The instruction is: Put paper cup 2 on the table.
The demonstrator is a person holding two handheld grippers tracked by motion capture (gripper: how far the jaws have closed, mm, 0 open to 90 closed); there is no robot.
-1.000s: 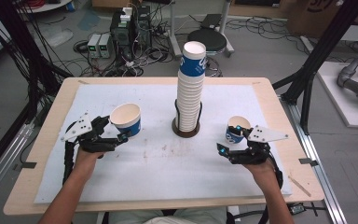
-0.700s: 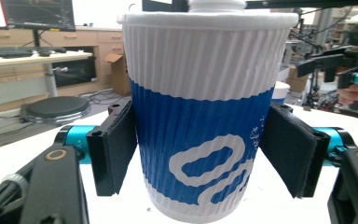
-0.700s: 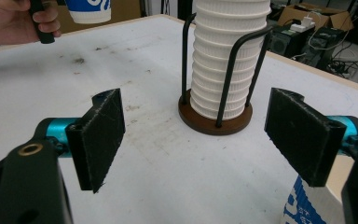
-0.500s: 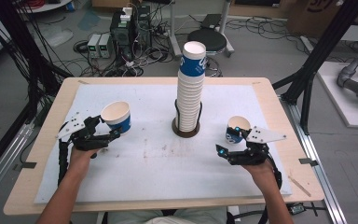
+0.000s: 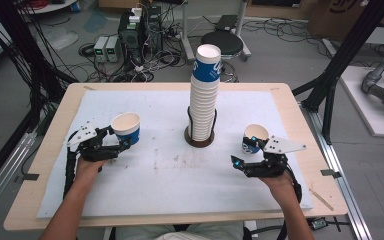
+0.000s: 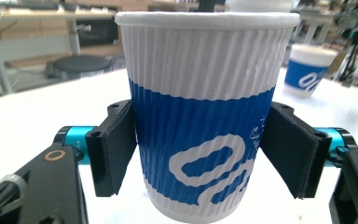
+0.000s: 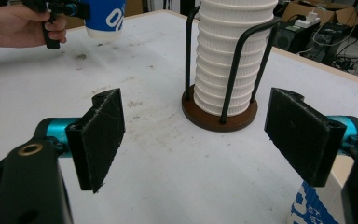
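A blue-and-white ribbed paper cup (image 5: pixel 126 127) stands upright between the pads of my left gripper (image 5: pixel 124 141), left of the table's middle. In the left gripper view both pads lie against the cup (image 6: pixel 200 116), so the left gripper (image 6: pixel 200 158) is shut on it. My right gripper (image 5: pixel 243 151) is at the right, open, with nothing between its jaws (image 7: pixel 196 140). A second cup (image 5: pixel 255 136) stands just outside its far jaw, and its side shows in the corner (image 7: pixel 310 207). A tall stack of cups (image 5: pixel 205 95) fills a wire holder at the centre.
The holder's brown base (image 5: pixel 200 143) sits on a white mat (image 5: pixel 170 180) that covers the wooden table (image 5: pixel 45 165). Black frame posts (image 5: pixel 330 85) stand at the table's right, and electronics and cables (image 5: pixel 130 35) lie on the floor behind.
The left gripper has carried its cup to the left and slightly lower. The right gripper and the cup beside it have not moved.
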